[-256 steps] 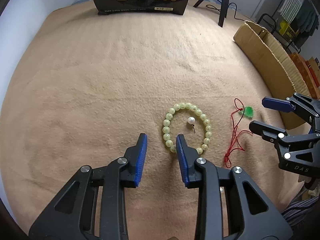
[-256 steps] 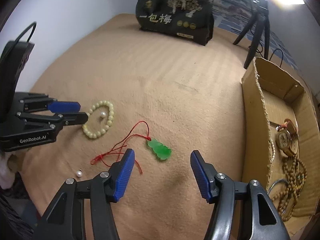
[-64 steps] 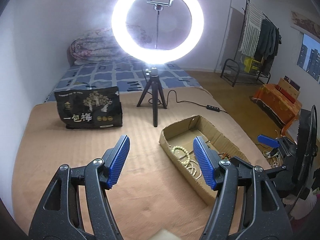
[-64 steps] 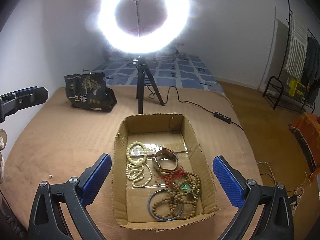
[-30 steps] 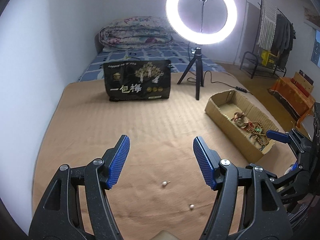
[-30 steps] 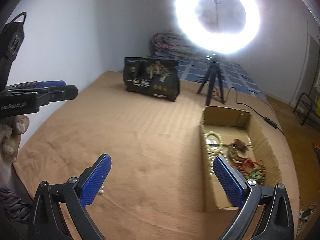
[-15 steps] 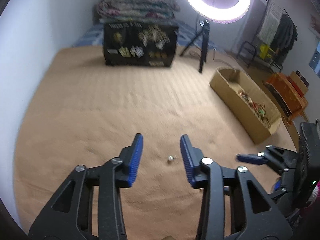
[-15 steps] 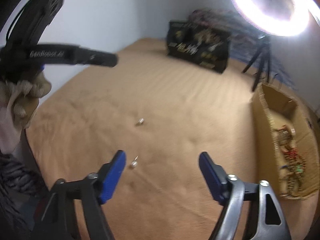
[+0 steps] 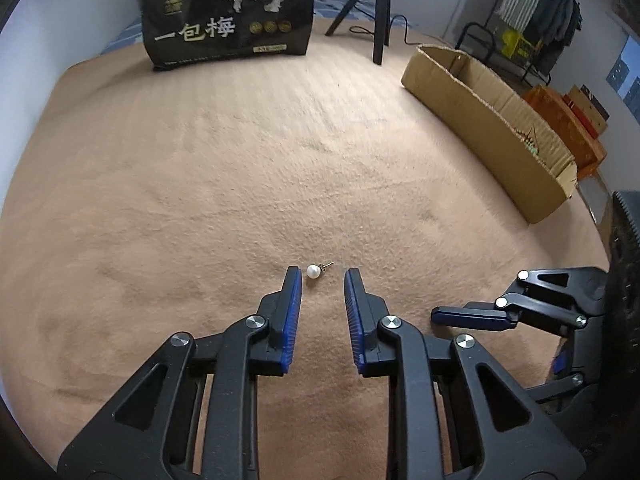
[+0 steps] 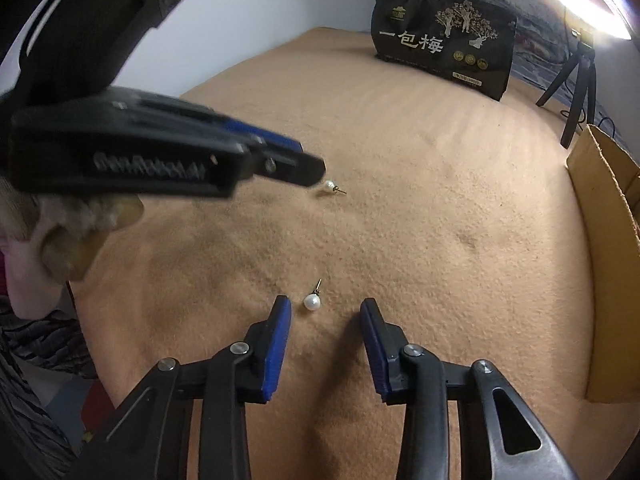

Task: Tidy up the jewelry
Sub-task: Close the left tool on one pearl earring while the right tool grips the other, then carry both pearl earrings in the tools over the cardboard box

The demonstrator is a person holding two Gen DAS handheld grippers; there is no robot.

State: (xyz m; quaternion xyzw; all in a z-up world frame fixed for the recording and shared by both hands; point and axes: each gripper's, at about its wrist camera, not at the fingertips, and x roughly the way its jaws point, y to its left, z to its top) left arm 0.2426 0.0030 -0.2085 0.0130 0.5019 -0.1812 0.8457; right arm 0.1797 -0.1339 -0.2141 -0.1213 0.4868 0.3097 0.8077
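**Pearl earrings at the tool tips**

Left tool (image 9: 319, 276) just closing, unclenched, gripping nothing; one pearl earring (image 9: 314, 271) beside its left tip. Right tool (image 10: 325, 307) likewise narrowing, empty; second pearl earring (image 10: 312, 301) near its left tip. Both on tan blanket (image 9: 240, 160); cardboard box (image 9: 488, 120) far right.

blanket (image 9: 248, 168): tan, plain, faint ribbed stripes
left tongs (image 9: 319, 276): black frame, blue pads, silver rivets
right tongs (image 10: 325, 305): black frame, blue pads, silver rivets
far earring (image 9: 314, 271): white pearl, dark gold-toned post
near earring (image 10: 312, 302): white pearl, dark post
bag (image 9: 230, 12): black, pale tree print, cream characters, gold seals
box (image 9: 480, 120): brown cardboard
tripod (image 9: 374, 8): black
crate (image 9: 560, 124): orange
wall (image 10: 248, 12): pale bluish white
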